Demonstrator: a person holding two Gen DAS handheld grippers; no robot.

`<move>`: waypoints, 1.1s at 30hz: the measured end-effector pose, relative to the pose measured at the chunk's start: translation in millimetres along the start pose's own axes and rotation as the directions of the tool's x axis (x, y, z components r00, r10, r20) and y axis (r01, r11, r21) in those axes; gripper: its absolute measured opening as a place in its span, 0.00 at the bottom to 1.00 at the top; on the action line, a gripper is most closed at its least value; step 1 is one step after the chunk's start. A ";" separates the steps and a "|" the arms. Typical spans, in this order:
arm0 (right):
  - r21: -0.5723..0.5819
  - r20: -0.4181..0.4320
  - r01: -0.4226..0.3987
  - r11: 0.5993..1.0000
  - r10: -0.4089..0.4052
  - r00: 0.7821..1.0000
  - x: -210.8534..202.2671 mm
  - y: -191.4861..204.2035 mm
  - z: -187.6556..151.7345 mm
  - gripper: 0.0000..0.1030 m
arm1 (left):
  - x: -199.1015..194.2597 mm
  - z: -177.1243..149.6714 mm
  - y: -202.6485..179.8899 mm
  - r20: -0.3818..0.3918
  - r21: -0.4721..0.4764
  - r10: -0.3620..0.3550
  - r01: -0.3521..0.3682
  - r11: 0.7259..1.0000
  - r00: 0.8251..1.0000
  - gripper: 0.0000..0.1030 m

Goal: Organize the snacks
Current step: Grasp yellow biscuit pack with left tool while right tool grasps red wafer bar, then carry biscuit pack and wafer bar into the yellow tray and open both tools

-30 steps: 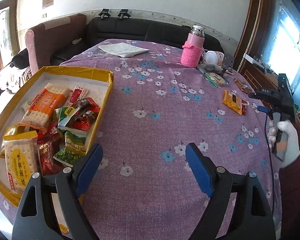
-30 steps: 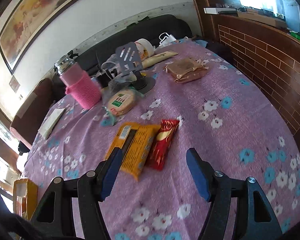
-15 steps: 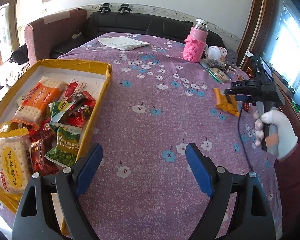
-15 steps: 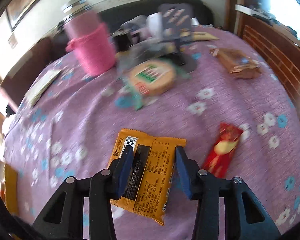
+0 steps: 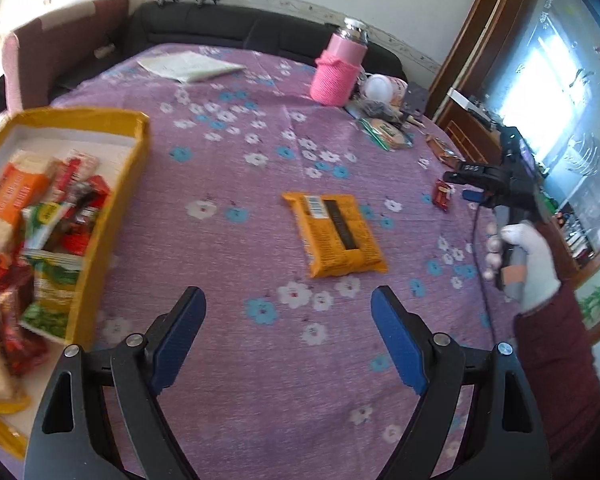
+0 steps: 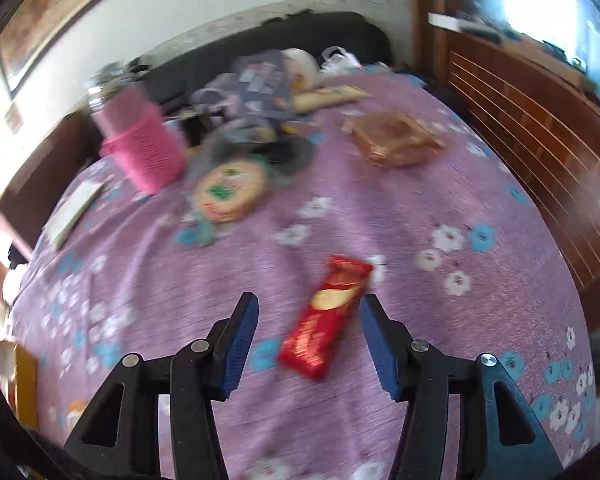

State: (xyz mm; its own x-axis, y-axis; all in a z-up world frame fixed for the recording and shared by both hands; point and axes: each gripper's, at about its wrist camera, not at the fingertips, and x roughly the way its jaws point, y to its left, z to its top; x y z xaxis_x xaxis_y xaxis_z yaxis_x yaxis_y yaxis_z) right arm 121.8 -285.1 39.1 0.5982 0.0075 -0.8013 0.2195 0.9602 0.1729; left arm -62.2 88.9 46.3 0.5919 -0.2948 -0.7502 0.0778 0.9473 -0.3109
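snack packets lie in three places: many packed into one yellow cardboard box point(image 5: 112, 216) at the left edge of the worktop, too crowded to count; one flat orange foil packet with a black stripe point(image 5: 336, 236) lying alone mid-worktop; and one slim red wrapped snack bar point(image 6: 326, 320) further right. the left gripper point(image 5: 286, 312), black with blue pads, hangs above the cloth with its jaws wide apart and holds nothing; the orange packet lies ahead of it, well clear of both fingers. the right gripper point(image 6: 306, 312) also stands apart, and the red bar lies on the cloth between its two blue pads, nearer the right one, not clamped. from the left view that gripper is held in a white-gloved right hand point(image 5: 528, 264) with a dark red sleeve.

the worktop point(image 5: 228, 360) is covered by a purple cloth printed with white and blue flowers. a dark sofa runs behind it, below a pale wall, with brown wood panelling and a bright window to the right.

at the far side stand one flask in a pink knitted sleeve point(image 5: 340, 68), one round biscuit pack with a green label point(image 6: 230, 190), one brown wrapped packet point(image 6: 396, 138), and a white sheet of paper point(image 5: 190, 66). blurred clutter sits beside the flask.
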 end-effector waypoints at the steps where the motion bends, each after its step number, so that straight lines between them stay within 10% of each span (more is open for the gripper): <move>1: 0.013 -0.010 -0.005 1.000 0.005 1.000 7.0 -3.0 0.8 0.54 | 6.3 3.1 -3.0 -0.015 -0.008 -0.013 0.013 1.000 1.000 0.83; 5: -0.010 -0.027 0.022 1.000 -0.023 0.999 27.4 5.4 3.5 0.54 | 38.1 17.6 -22.9 -0.053 0.016 0.001 0.000 1.000 0.999 0.82; 9: -0.112 0.005 0.083 0.990 -0.083 0.997 27.5 18.0 -4.3 0.25 | 70.8 30.3 -38.0 -0.087 0.052 0.052 -0.047 0.997 0.995 0.82; 19: -0.118 -0.034 -0.141 0.983 0.138 0.990 -15.8 12.1 -54.9 0.25 | 126.4 37.0 -74.2 -0.080 0.253 0.239 -0.212 0.944 0.968 0.88; 22: -0.136 -0.028 -0.180 0.974 0.178 0.984 -29.5 19.9 -66.3 0.25 | 117.6 32.1 -77.7 -0.055 0.287 0.190 -0.167 0.943 0.980 0.67; 33: -0.227 -0.026 -0.334 0.915 0.337 0.941 -85.7 65.6 -97.6 0.25 | 21.2 21.2 -25.5 0.048 0.083 0.064 -0.068 0.994 0.997 0.68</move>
State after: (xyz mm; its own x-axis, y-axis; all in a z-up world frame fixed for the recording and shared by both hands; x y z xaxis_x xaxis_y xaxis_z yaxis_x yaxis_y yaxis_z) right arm 9.7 -195.5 63.2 0.6169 0.3376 -0.7110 -0.1738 0.9394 0.2954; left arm -34.6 61.1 50.7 0.6335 -0.2268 -0.7398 0.1037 0.9723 -0.2093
